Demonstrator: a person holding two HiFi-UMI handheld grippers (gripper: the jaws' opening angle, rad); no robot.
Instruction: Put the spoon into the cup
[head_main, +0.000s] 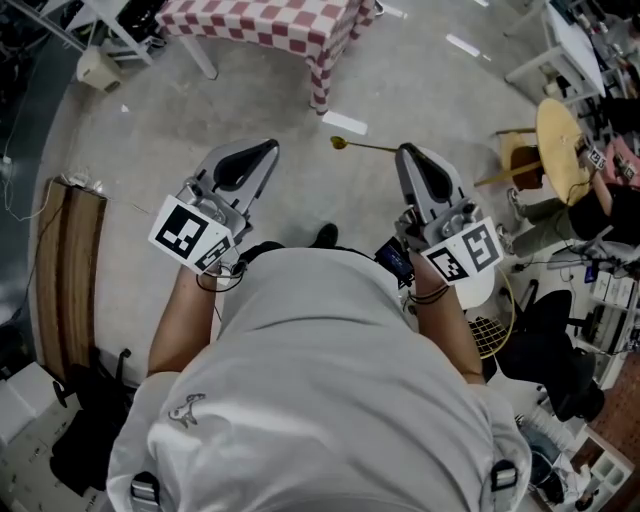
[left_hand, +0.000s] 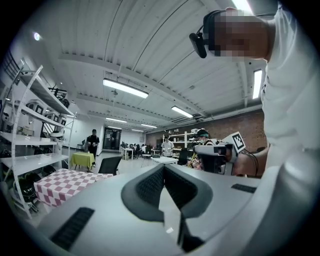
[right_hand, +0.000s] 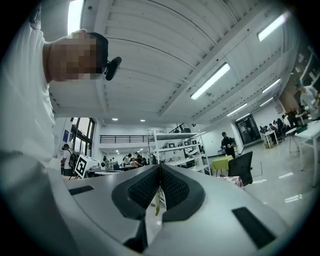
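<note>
Both my pairs of jaws are pressed together. My left gripper (head_main: 268, 148) is clenched on nothing, while my right gripper (head_main: 404, 151) pinches the handle end of the gold spoon (head_main: 365, 146), which sticks out sideways toward my left over the bare concrete floor (head_main: 200, 110). Open floor lies ahead of both tips. The checkered table (head_main: 290, 25) has its near corner just beyond the spoon's bowl, and a round wooden table (head_main: 560, 145) crowds my right.
</note>
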